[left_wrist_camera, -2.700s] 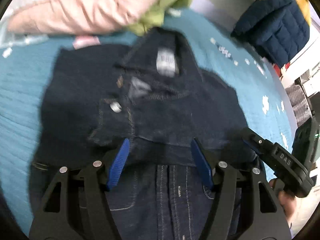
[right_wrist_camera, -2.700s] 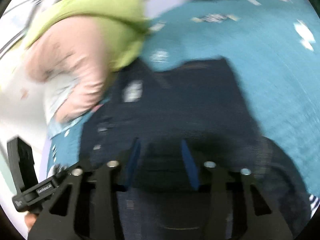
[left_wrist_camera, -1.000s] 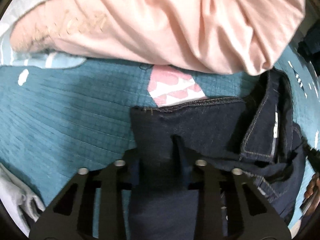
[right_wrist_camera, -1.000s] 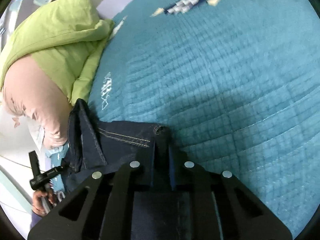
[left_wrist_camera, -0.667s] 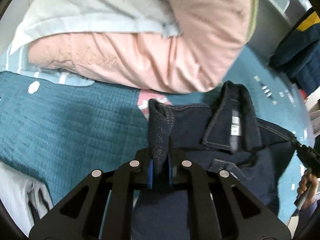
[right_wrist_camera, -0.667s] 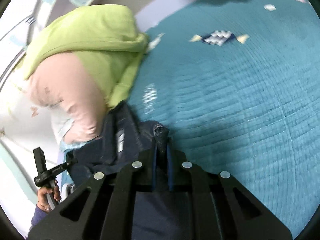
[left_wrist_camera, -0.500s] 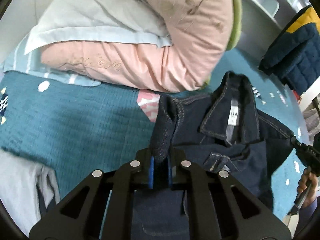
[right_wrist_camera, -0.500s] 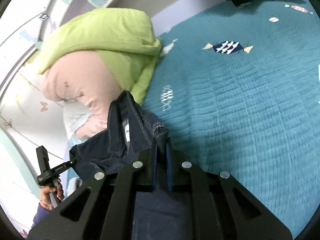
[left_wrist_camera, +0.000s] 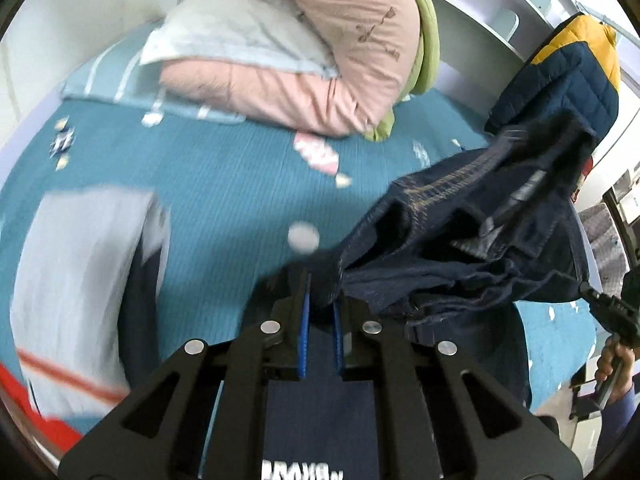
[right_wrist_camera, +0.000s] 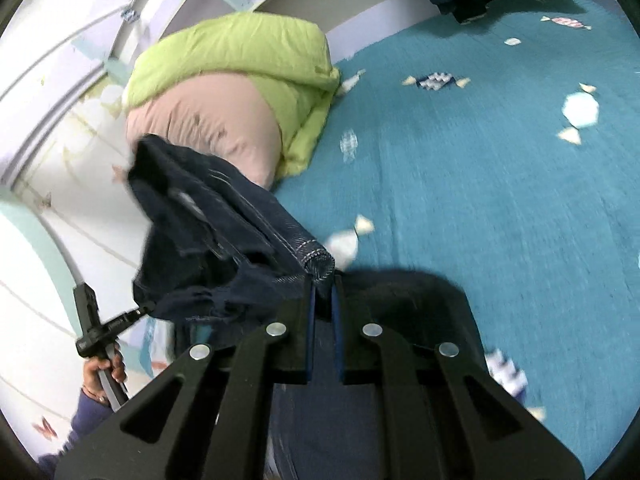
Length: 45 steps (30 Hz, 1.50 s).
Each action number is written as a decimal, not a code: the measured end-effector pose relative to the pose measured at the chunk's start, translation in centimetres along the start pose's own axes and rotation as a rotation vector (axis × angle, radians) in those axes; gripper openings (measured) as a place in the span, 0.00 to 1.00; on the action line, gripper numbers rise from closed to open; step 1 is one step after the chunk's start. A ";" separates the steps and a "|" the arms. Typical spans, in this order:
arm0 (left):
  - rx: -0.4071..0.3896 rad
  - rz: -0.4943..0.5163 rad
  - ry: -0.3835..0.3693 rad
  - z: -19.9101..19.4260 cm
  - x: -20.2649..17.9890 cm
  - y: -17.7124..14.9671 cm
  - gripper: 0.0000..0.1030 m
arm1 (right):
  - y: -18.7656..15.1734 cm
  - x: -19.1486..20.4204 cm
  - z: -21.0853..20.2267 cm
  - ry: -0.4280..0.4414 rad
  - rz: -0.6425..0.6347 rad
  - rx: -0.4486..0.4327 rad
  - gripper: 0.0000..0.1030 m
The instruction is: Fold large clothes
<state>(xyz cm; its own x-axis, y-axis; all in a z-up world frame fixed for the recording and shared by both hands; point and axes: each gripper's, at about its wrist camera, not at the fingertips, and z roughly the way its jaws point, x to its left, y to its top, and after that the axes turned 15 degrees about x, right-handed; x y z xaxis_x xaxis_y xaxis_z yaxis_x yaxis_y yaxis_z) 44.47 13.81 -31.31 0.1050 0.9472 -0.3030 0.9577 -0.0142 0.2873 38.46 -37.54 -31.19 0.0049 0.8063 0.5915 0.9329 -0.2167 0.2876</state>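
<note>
Denim jacket [left_wrist_camera: 472,240] is now hanging clear of the teal bedspread [left_wrist_camera: 224,184], having been lying there a second ago. I am keeping my left gripper [left_wrist_camera: 319,300] and right gripper [right_wrist_camera: 321,304] clamped on opposite edges, so the fold can begin. Fabric is sagging, bunched, dark with pale stitching.

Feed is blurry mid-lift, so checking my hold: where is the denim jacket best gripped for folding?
At its two top corners, as now. The left gripper and right gripper each clamp a stitched corner of the jacket from below, so it hangs between them above the bedspread. The thick seams there should resist slipping.
</note>
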 end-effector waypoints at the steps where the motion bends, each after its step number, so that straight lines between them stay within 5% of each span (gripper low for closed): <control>1: 0.007 -0.020 -0.016 -0.1 0.5 -1.5 0.09 | -1.6 -0.2 -0.1 -0.009 0.004 0.020 0.07; 8: 0.134 -0.154 -0.013 3.2 3.5 -11.8 0.10 | -10.8 -3.6 2.7 -0.145 0.082 0.193 0.08; 14: 0.236 -0.223 -0.010 5.4 5.0 -16.2 0.14 | -14.5 -6.3 4.2 -0.233 0.178 0.289 0.14; 16: 0.213 -0.216 0.006 4.2 4.8 -16.7 0.30 | -14.7 -5.8 3.5 -0.241 0.177 0.280 0.19; 19: 0.169 -0.223 0.019 1.8 4.5 -16.9 0.38 | -14.8 -4.2 1.3 -0.260 0.141 0.227 0.24; 25: -0.026 -0.128 0.043 -2.7 -0.1 -16.1 0.43 | -12.2 0.0 2.5 -0.205 0.071 0.164 0.25; 27: -0.007 -0.078 -0.008 -1.9 -2.1 -15.3 0.57 | -11.5 0.5 4.5 -0.205 0.071 0.177 0.25; 31: 0.141 -0.053 -0.019 3.9 -3.5 -15.0 0.57 | -11.4 -1.5 8.9 -0.258 0.151 0.262 0.25; 34: 0.305 -0.132 0.061 9.4 -1.0 -16.2 0.52 | -12.5 -4.7 11.1 -0.353 0.230 0.327 0.10; 35: 0.310 -0.159 0.032 10.0 -0.2 -16.5 0.52 | -12.8 -5.7 11.1 -0.336 0.247 0.310 0.00; 37: 0.269 -0.160 -0.021 9.6 0.6 -17.0 0.52 | -12.9 -6.7 10.8 -0.281 0.285 0.300 0.00; 42: 0.254 -0.168 -0.056 8.1 1.3 -16.5 0.52 | -10.9 -4.5 10.5 -0.335 0.231 0.320 0.06; 45: 0.170 -0.160 -0.056 5.7 1.9 -16.2 0.65 | -7.8 -2.9 9.0 -0.312 0.187 0.221 0.06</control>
<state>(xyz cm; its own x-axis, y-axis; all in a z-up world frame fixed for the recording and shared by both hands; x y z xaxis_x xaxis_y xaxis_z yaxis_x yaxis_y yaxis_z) 30.69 14.01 -41.69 -0.0413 0.9224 -0.3841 0.9942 0.0763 0.0762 34.45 -33.19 -41.94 0.2586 0.8994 0.3525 0.9601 -0.2794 0.0085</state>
